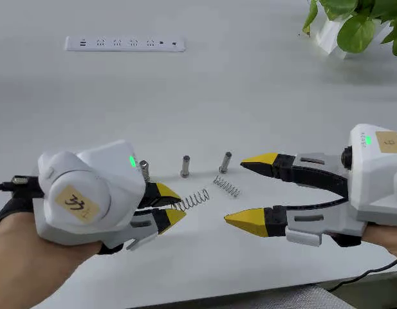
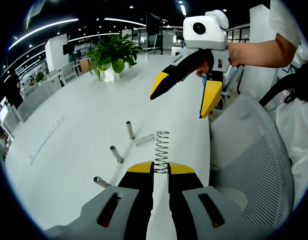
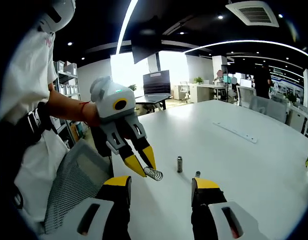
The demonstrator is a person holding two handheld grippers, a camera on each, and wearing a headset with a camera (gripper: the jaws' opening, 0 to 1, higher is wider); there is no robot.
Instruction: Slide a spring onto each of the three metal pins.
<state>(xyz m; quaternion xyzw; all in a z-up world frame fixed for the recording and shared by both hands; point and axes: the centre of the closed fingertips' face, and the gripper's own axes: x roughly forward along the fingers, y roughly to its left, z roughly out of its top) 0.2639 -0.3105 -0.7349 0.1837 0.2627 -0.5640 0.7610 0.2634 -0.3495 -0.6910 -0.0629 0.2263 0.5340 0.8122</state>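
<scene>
Your left gripper (image 1: pixel 179 205) has a spring (image 1: pixel 193 199) pinched between its tips. The spring sticks out in front of the tips, up off the table (image 1: pixel 249 96). Your right gripper (image 1: pixel 235 192) faces the left one, with a gap between them. A second spring (image 1: pixel 226 186) lies on the table in that gap, near the tips of your right gripper. The three pins (image 1: pixel 185 165) stand in a row on the table just past both grippers. One is close behind your left gripper, one is in the middle, and one is beside your right gripper's far tip. A power strip (image 1: pixel 124 44) lies far beyond your left gripper. A plant (image 1: pixel 359 22) sits far beyond your right gripper.
</scene>
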